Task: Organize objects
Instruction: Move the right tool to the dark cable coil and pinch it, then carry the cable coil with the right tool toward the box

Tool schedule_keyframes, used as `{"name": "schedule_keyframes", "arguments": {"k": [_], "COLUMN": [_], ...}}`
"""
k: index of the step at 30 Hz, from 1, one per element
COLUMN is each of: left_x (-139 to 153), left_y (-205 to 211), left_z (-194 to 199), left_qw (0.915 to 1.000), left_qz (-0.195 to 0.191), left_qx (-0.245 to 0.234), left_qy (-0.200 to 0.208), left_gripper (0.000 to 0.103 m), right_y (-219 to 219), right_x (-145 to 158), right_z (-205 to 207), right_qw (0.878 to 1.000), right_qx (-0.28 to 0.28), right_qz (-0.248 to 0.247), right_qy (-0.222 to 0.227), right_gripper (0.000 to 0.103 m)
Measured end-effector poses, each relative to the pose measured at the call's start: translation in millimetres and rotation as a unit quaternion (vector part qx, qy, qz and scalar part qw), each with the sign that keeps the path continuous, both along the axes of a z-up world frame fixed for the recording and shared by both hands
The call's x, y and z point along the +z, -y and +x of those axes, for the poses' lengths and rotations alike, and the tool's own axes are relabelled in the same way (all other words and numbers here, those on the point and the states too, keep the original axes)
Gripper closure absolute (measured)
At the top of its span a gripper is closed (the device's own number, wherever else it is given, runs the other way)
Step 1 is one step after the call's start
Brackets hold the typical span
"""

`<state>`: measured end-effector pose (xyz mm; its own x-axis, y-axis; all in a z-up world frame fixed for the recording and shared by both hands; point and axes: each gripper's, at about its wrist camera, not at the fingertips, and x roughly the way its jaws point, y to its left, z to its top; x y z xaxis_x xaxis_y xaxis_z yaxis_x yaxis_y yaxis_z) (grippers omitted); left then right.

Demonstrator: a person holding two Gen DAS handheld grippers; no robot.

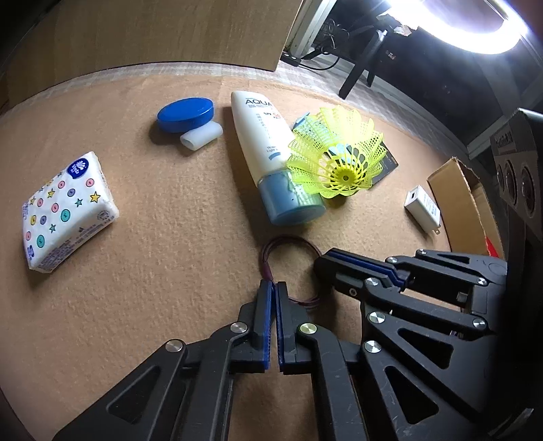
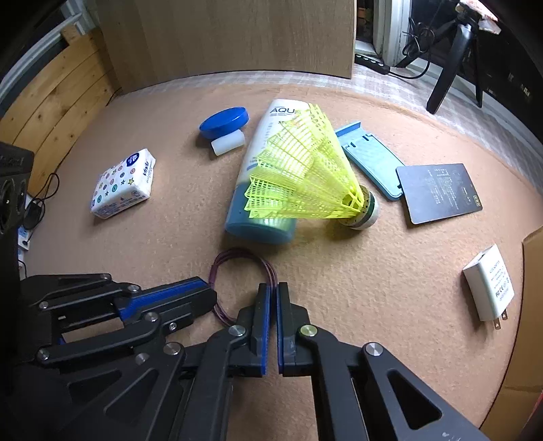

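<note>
Left tongs (image 1: 274,285) and right tongs (image 2: 274,288) — both pinched on the wire loop (image 2: 244,271).

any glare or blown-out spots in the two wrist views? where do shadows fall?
Left wrist: ring light at top right is blown out to white; tissue pack and blue lid cast shadows toward lower left. Right wrist: no clipped source in frame, light more even; shuttlecock shadows the mat beneath it. Both views: strong fisheye bending, dark corners.

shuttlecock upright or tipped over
Tipped over. The yellow shuttlecock lies on its side, its cork end on the mat and its skirt leaning against the sunscreen bottle.
</note>
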<state>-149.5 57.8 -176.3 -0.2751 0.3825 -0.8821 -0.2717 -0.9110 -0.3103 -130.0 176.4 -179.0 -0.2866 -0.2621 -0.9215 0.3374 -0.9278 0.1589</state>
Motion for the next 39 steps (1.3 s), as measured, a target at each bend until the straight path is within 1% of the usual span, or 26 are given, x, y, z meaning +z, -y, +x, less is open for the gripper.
{"name": "schedule_keyframes", "arguments": {"k": [5, 9, 15, 17, 20, 26, 32, 36, 39], "left_x": [2.0, 10.6, 29.4, 35.2, 39.3, 50.6, 67.1, 81.1, 88.1], "left_y": [0.8, -0.3, -10.0, -16.2, -23.8, -57.0, -108.5, -138.5, -158.6], "left_z": [2.6, 6.9, 14.1, 16.5, 18.6, 28.1, 38.5, 48.5, 56.7], "left_qw": [0.9999, 0.9998, 0.9992, 0.9989, 0.9988, 0.9975, 0.9937, 0.9903, 0.9879], "left_qz": [0.010, 0.020, 0.031, 0.030, 0.036, 0.039, 0.054, 0.063, 0.061], "left_qx": [0.002, 0.002, -0.007, -0.013, -0.015, -0.044, -0.081, -0.102, -0.119], "left_qy": [-0.002, -0.010, -0.025, -0.033, -0.030, -0.040, -0.055, -0.070, -0.080], "left_gripper": [0.103, 0.103, 0.103, 0.103, 0.103, 0.103, 0.103, 0.103, 0.103], "right_y": [-4.9, -11.1, -30.2, -37.9, -50.2, -78.5, -117.1, -153.6, -184.7], "right_x": [1.2, 7.0, 27.0, 32.9, 41.7, 61.8, 82.1, 98.2, 108.4], "right_z": [2.2, 7.4, 15.3, 17.3, 20.6, 32.5, 46.2, 55.4, 61.3], "right_qw": [1.000, 1.000, 0.998, 0.998, 0.997, 0.996, 0.992, 0.988, 0.984], "right_qx": [-0.003, -0.006, -0.023, -0.028, -0.038, -0.055, -0.082, -0.109, -0.134], "right_qz": [-0.015, -0.025, -0.048, -0.051, -0.056, -0.057, -0.053, -0.055, -0.050], "right_qy": [0.005, 0.000, -0.015, -0.021, -0.029, -0.051, -0.076, -0.093, -0.106], "right_gripper": [0.100, 0.100, 0.100, 0.100, 0.100, 0.100, 0.100, 0.100, 0.100]}}
